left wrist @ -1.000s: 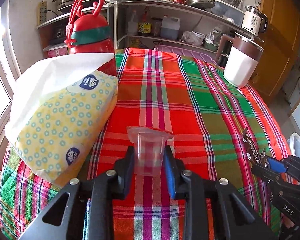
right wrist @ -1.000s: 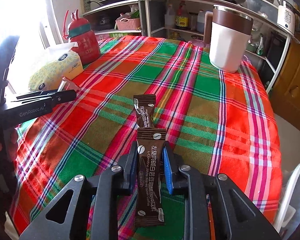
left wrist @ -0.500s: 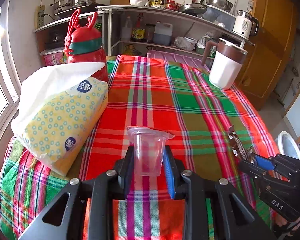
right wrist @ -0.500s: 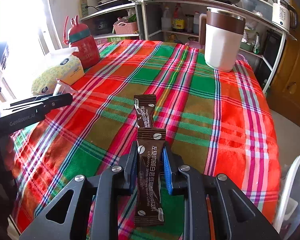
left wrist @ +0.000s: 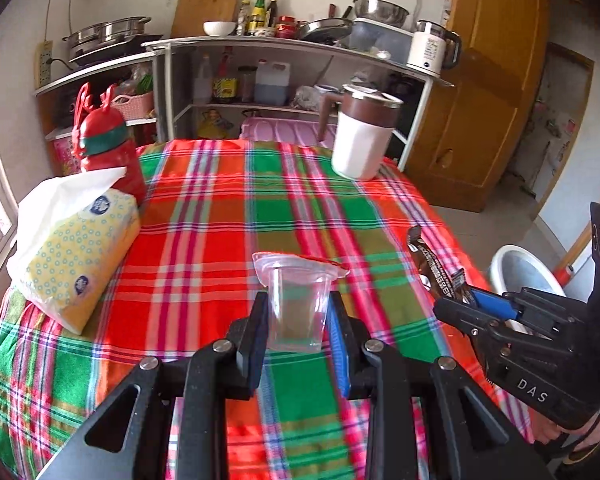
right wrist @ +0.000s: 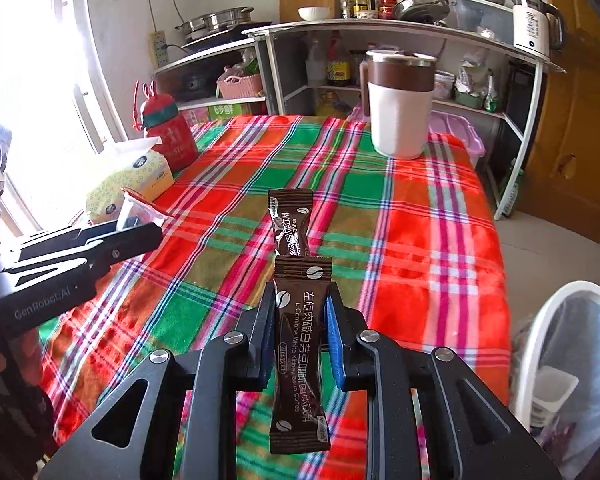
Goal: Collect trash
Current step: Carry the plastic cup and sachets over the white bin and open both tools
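Clear, thin-walled plastic was the nearest thing in the left wrist view: a small transparent cup with a peeled red foil lid (left wrist: 296,306) stood upright between the black arms of the left gripper (left wrist: 298,322), whose blue pads were clamped on its sides below the rim, above the near edge of the red-and-green plaid tablecloth (left wrist: 228,216). Such a cup looked very light and easily crushed, so a hold on the lower wall, where it is stiffest, seemed wiser than one on the flared lip.

On the other side, the right gripper (right wrist: 300,332) was closed on a pair of dark brown foil coffee stick sachets (right wrist: 300,320), joined end to end, pinched across the middle of the lower one while the upper one stood free above the pads. They appeared flat, limp and slick; a grip across the flat face near the seam probably kept them from sliding out.

Beside the right-hand edge, a white-rimmed waste bin lined with a clear bag (right wrist: 572,360) waited, the likely destination for both pieces.

Farther along the left edge lay a yellow dotted tissue pack (left wrist: 76,264), with a red bottle banded in green (left wrist: 108,148) behind it. Near the far right corner stood a white jug with a brown collar and lid (left wrist: 360,136).
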A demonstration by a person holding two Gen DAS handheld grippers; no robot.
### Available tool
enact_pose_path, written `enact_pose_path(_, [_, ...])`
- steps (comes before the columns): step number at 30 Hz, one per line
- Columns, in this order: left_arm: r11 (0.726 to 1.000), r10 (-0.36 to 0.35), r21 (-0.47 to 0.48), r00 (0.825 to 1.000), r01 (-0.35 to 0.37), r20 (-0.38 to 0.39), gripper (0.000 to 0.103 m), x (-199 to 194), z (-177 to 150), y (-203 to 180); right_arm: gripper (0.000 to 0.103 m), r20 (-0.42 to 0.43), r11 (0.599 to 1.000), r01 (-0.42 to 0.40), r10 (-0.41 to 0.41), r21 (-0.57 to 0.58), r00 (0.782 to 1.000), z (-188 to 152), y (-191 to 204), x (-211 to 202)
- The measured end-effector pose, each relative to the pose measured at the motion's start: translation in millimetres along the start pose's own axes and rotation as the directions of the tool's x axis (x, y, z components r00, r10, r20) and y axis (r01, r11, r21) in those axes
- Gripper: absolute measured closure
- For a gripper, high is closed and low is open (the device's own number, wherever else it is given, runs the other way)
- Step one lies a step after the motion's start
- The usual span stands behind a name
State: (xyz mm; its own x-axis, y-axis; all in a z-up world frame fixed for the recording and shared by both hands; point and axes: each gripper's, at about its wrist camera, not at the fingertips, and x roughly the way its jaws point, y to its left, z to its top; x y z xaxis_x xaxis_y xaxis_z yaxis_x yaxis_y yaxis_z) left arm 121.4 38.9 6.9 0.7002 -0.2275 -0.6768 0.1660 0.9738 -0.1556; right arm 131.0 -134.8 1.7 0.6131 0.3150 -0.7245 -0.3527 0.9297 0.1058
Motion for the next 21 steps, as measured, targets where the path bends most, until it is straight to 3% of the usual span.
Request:
enact_pose_path(11, [0.993, -0.092, 0.07, 0.996, 0.091, 0.0, 0.074, -3.7, -0.9, -62.4, 0.08, 0.025, 0.995, 0.075, -0.076, 0.061, 0.997, -15.4, -39.2, -46.4])
enact_pose_path(21, [0.974, -0.187, 0.129, 0.982, 0.188, -0.023, 0.073, 6.6, 2.8, -129.0, 0.08, 0.033, 0.975, 0.154, -0.161, 0.16, 0.986, -37.4, -100.4, -86.0])
